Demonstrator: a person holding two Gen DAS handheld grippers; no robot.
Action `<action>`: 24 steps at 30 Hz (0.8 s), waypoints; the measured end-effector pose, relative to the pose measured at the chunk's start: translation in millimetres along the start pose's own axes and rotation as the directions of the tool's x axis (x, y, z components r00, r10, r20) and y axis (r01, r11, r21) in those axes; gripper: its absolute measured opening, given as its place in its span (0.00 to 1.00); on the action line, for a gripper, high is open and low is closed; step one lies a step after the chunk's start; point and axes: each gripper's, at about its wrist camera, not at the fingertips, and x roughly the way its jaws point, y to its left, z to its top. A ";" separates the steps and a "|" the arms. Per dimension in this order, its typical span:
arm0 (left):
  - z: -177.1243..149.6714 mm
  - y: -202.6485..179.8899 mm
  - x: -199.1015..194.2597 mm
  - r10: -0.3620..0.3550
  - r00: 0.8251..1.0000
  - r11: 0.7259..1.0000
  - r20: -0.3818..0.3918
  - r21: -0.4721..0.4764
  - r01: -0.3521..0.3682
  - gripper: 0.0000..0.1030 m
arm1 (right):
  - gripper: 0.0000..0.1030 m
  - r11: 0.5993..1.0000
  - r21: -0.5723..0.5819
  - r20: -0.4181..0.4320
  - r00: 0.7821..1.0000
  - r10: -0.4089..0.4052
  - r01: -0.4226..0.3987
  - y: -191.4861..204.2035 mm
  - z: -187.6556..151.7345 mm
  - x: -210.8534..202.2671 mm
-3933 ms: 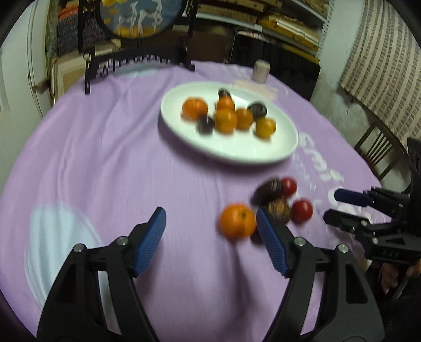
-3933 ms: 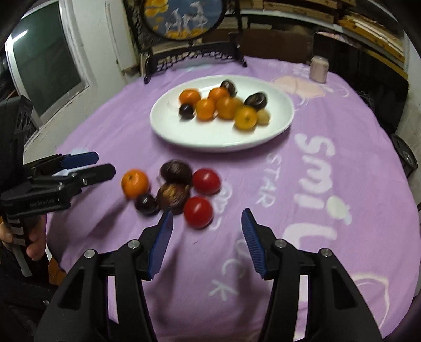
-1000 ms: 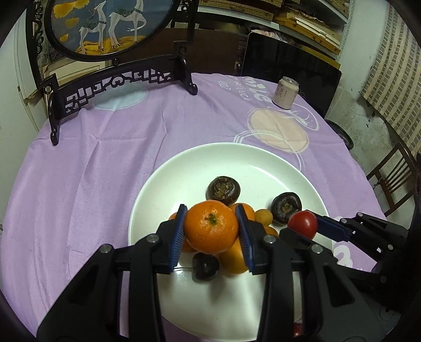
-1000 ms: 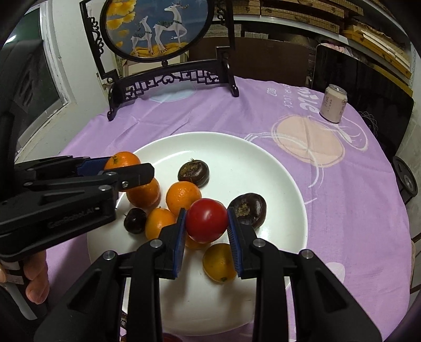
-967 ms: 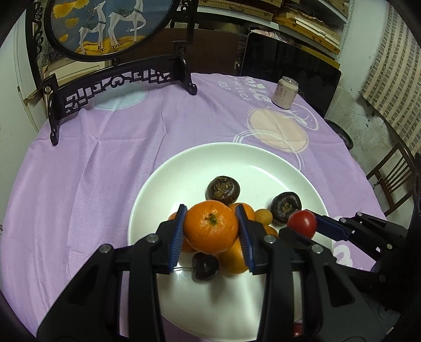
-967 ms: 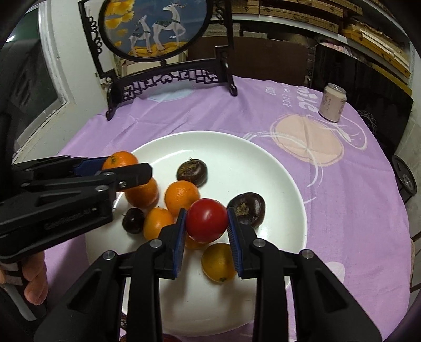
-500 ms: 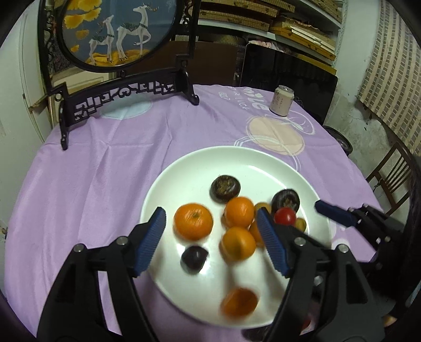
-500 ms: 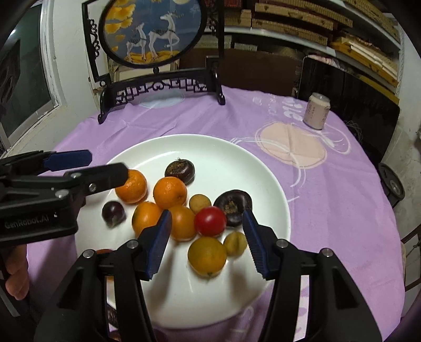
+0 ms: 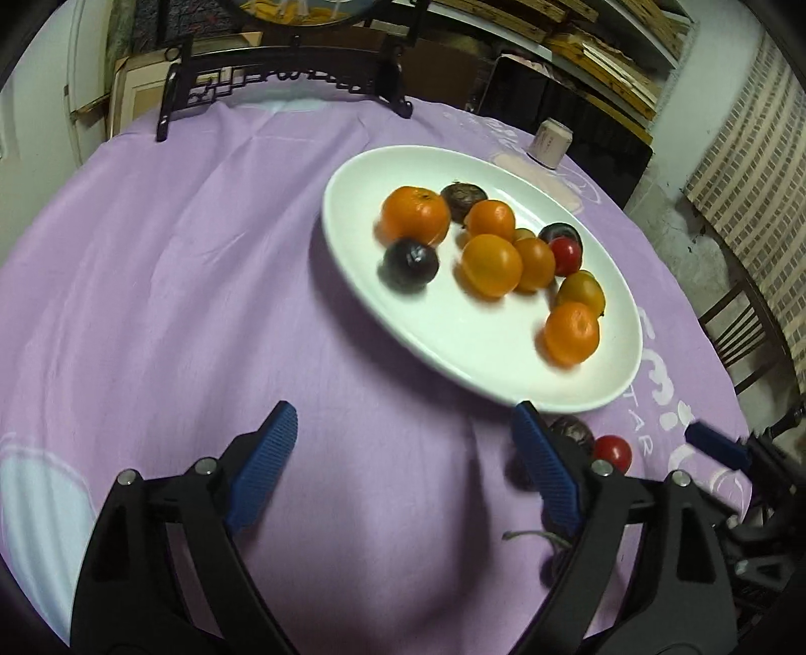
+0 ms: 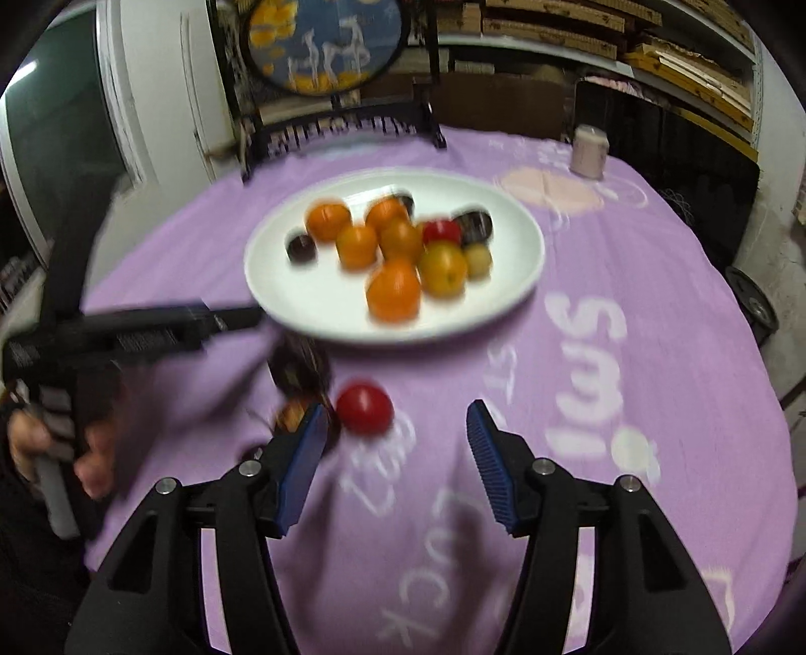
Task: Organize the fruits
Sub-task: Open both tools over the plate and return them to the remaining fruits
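Observation:
A white oval plate (image 9: 504, 363) (image 10: 483, 307) on the purple cloth holds several oranges, dark fruits and a red tomato (image 9: 565, 254). On the cloth in front of it lie a red tomato (image 10: 363, 407) (image 9: 612, 452) and dark fruits (image 10: 298, 364) (image 9: 570, 432). My left gripper (image 9: 405, 468) is open and empty, above bare cloth left of the loose fruits. My right gripper (image 10: 394, 453) is open and empty, just behind the loose tomato. The left gripper shows blurred in the right wrist view (image 10: 151, 322).
A drink can (image 9: 551, 143) (image 10: 588, 145) stands behind the plate. A black carved stand with a round painted screen (image 10: 327, 45) is at the table's far edge. A wooden chair (image 9: 745, 332) is off the right side.
Both grippers opened, left the orange and the tomato on the plate, and pulled back toward the near edge. They now hover by the loose fruits on the cloth.

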 end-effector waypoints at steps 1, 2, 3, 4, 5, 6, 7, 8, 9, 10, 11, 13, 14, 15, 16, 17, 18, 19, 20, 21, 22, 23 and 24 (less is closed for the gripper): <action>-0.4 0.3 -3.4 0.003 1.000 1.000 0.017 0.000 -0.003 0.86 | 0.57 1.000 -0.007 -0.022 1.000 -0.012 0.012 0.4 -3.3 4.1; -1.1 -0.6 -5.5 0.007 1.000 1.000 0.029 0.004 -0.007 0.86 | 0.57 1.000 -0.011 -0.040 0.999 -0.023 0.023 -0.1 -5.8 7.8; -1.8 -1.7 -7.7 0.009 0.999 1.000 0.039 0.009 -0.010 0.86 | 0.57 0.998 -0.024 -0.071 0.996 -0.053 0.052 0.5 -9.1 15.2; -2.4 -3.2 -9.0 0.007 0.999 1.000 0.045 0.015 -0.008 0.86 | 0.57 0.997 -0.031 -0.088 0.994 -0.070 0.068 0.1 -12.3 19.5; -3.8 -4.0 -10.3 0.001 0.999 1.000 0.047 0.018 -0.002 0.86 | 0.57 0.996 -0.037 -0.121 0.989 -0.091 0.087 0.4 -14.7 27.7; -4.4 -4.8 -11.9 -0.003 0.999 1.000 0.048 0.021 0.002 0.86 | 0.58 0.996 -0.032 -0.128 0.988 -0.088 0.084 -1.4 -17.9 30.2; -5.6 -5.1 -13.0 -0.008 0.999 1.000 0.050 0.024 0.006 0.86 | 0.58 0.997 -0.023 -0.117 0.990 -0.079 0.077 -1.3 -16.8 30.1; -5.8 -4.9 -13.3 -0.011 0.999 1.000 0.051 0.026 0.010 0.86 | 0.58 0.997 -0.029 -0.125 0.990 -0.071 0.068 0.6 -14.7 33.0; -5.7 -4.5 -13.4 -0.016 0.999 1.000 0.051 0.028 0.014 0.86 | 0.59 0.997 -0.036 -0.121 0.990 -0.068 0.064 2.6 -12.6 34.7; -7.9 -4.5 -15.0 -0.020 0.999 0.999 0.051 0.030 0.018 0.86 | 0.60 0.997 -0.044 -0.118 0.991 -0.066 0.061 4.9 -9.1 38.0; -9.7 -4.1 -15.9 -0.020 0.998 0.999 0.052 0.030 0.019 0.86 | 0.60 0.997 -0.050 -0.114 0.991 -0.066 0.060 7.0 -5.2 41.6; -12.2 -2.6 -17.4 -0.023 0.998 0.999 0.055 0.029 0.021 0.86 | 0.61 0.997 -0.060 -0.110 0.993 -0.051 0.045 10.6 3.6 49.1; -13.7 -2.0 -18.1 -0.022 0.998 0.999 0.055 0.028 0.020 0.86 | 0.61 0.998 -0.052 -0.112 0.993 -0.039 0.033 10.5 6.7 51.7; -15.2 -1.4 -18.8 -0.020 0.998 0.999 0.054 0.026 0.018 0.86 | 0.60 0.999 -0.046 -0.111 0.993 -0.030 0.025 10.2 9.0 53.8; -17.5 -0.5 -19.3 -0.017 0.998 1.000 0.052 0.024 0.015 0.86 | 0.47 0.998 -0.053 -0.108 0.994 -0.023 0.017 11.4 10.1 53.9; -19.3 0.1 -19.6 -0.013 0.999 1.000 0.050 0.023 0.012 0.86 | 0.26 0.998 -0.070 -0.103 0.995 -0.006 -0.001 14.3 10.5 52.6; -21.7 0.2 -20.5 -0.009 0.999 1.000 0.049 0.025 0.008 0.86 | 0.26 0.995 -0.102 -0.105 0.994 -0.009 -0.002 20.5 9.1 49.7; -25.9 -1.1 -23.4 -0.005 0.999 0.999 0.049 0.034 0.003 0.86 | 0.26 0.993 -0.114 -0.102 0.994 -0.028 0.016 23.8 7.2 48.8; -29.7 -3.0 -26.8 -0.003 0.999 0.999 0.053 0.044 0.001 0.86 | 0.26 0.992 -0.121 -0.100 0.994 -0.041 0.028 25.5 5.7 47.6; -35.9 -7.1 -32.6 -0.004 0.998 0.998 0.057 0.063 0.001 0.86 | 0.26 0.993 -0.113 -0.102 0.994 -0.042 0.030 25.4 3.6 45.5; -40.8 -9.9 -36.6 -0.009 0.998 0.997 0.055 0.077 0.005 0.86 | 0.26 0.995 -0.095 -0.111 0.993 -0.033 0.022 22.8 1.7 43.1; -46.0 -13.8 -39.9 -0.017 0.999 0.996 0.049 0.091 0.012 0.86 | 0.26 0.997 -0.071 -0.116 0.993 -0.020 0.012 18.9 -1.2 38.9; -51.3 -18.1 -42.9 -0.028 0.999 0.994 0.039 0.103 0.024 0.86 | 0.26 0.998 -0.061 -0.114 0.993 -0.017 0.010 17.3 -3.4 35.8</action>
